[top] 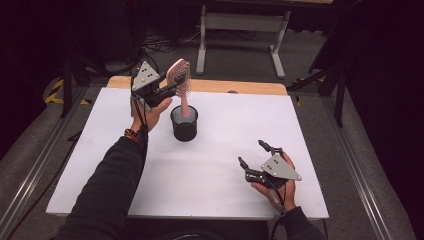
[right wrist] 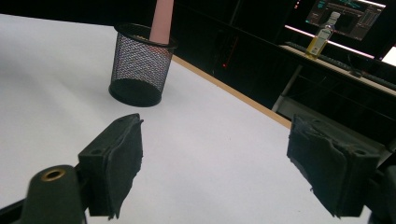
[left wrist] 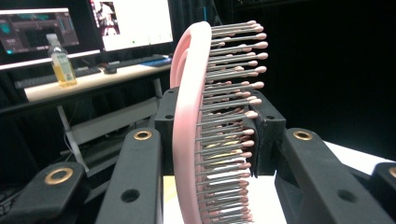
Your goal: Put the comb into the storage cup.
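A pink hairbrush (top: 180,75) stands upright with its handle down inside a black mesh cup (top: 184,125) at the back left of the white table (top: 225,195). My left gripper (top: 175,86) is shut on the brush head from the left. In the left gripper view the pads clamp the pink back and the bristles of the hairbrush (left wrist: 196,116), held by my left gripper (left wrist: 217,130). My right gripper (top: 251,152) rests near the front right of the table, open and holding nothing. The right gripper view has the open right gripper (right wrist: 215,168) facing the mesh cup (right wrist: 140,65) and the brush handle (right wrist: 162,18).
A wooden strip (top: 240,87) runs along the table's far edge. Behind it stands a white table frame (top: 240,25) on the floor. A desk with monitors and a bottle of yellow liquid (left wrist: 62,65) lies beyond, with that bottle (right wrist: 322,39) also far off in the right gripper view.
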The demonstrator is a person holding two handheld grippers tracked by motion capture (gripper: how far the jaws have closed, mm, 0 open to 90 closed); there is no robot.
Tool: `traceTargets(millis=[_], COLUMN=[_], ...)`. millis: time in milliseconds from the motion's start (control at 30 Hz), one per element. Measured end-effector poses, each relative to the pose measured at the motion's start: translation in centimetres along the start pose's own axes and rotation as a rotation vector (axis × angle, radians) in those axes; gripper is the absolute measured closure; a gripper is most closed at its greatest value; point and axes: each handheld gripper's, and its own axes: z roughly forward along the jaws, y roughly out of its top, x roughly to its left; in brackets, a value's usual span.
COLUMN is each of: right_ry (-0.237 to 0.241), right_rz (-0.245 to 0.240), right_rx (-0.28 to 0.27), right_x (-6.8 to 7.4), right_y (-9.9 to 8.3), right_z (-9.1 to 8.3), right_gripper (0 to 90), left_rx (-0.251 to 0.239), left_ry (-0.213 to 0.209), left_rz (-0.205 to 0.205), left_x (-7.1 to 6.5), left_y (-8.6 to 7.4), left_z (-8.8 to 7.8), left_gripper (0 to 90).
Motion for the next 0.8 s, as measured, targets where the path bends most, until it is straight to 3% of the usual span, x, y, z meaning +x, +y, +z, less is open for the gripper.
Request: traceTargets(millis=[200,433,800], right_ry=[0.008,0.018,0.036], right_rz=[0.006,0.009,0.006], right_rx=[0.001,0.01,0.022], right_x=[0.04,0.12,0.34], right_y=[-0.05,-0.15,-0.31], right_z=[0.08,0.22,0.5], right_gripper=[18.6,18.6,18.6], left_rx=[0.025,0.004,0.01], left_ry=[0.006,0.005,-0.003], left_rz=[-0.01,-0.016,-0.023], left_x=[0.43,0.46,0.39], left_y=[-0.65,-0.11,-0.11], left_z=[0.5,0.4,0.61], left_gripper=[63.9,63.9,63.9])
